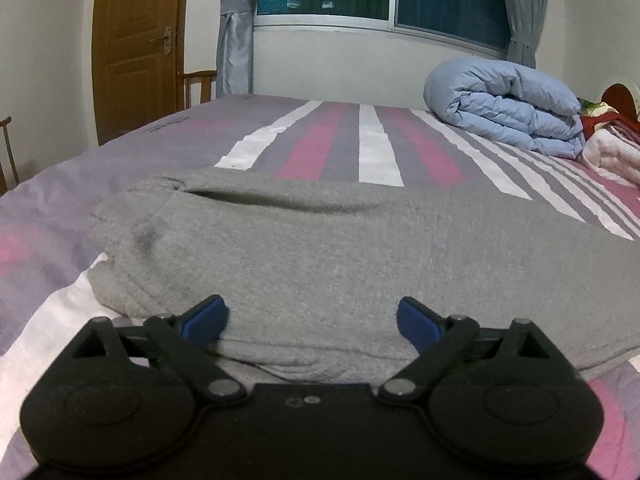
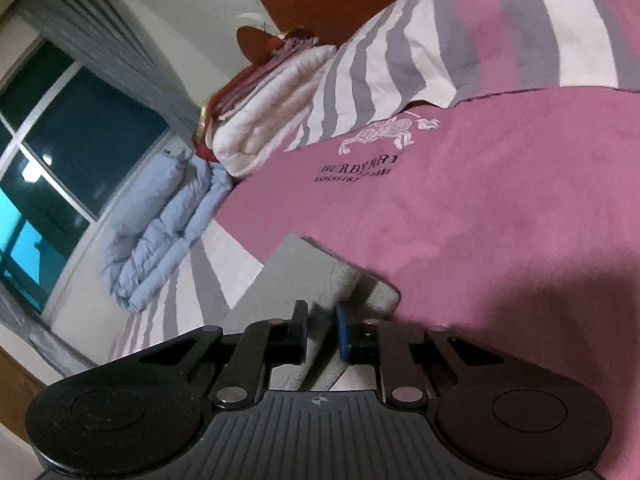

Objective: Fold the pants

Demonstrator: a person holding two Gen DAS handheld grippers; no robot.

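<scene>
On bed (image 1: 380, 148): grey pants (image 1: 320, 248) laid flat.
Left tool (image 1: 312, 316) spread wide at near hem, gripping nothing; right tool (image 2: 322, 330) pinched narrow on pants' cuff (image 2: 320, 272), beside folded duvet (image 2: 160, 220).

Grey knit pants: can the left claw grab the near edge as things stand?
Probably yes. The left claw is open, straddling the near folded edge of the grey knit pants, with nothing between them.

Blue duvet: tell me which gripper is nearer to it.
Neither clearly. The left gripper sits open at the pants, the duvet far across the bed. The right gripper, shut on pants, is also well short.
</scene>
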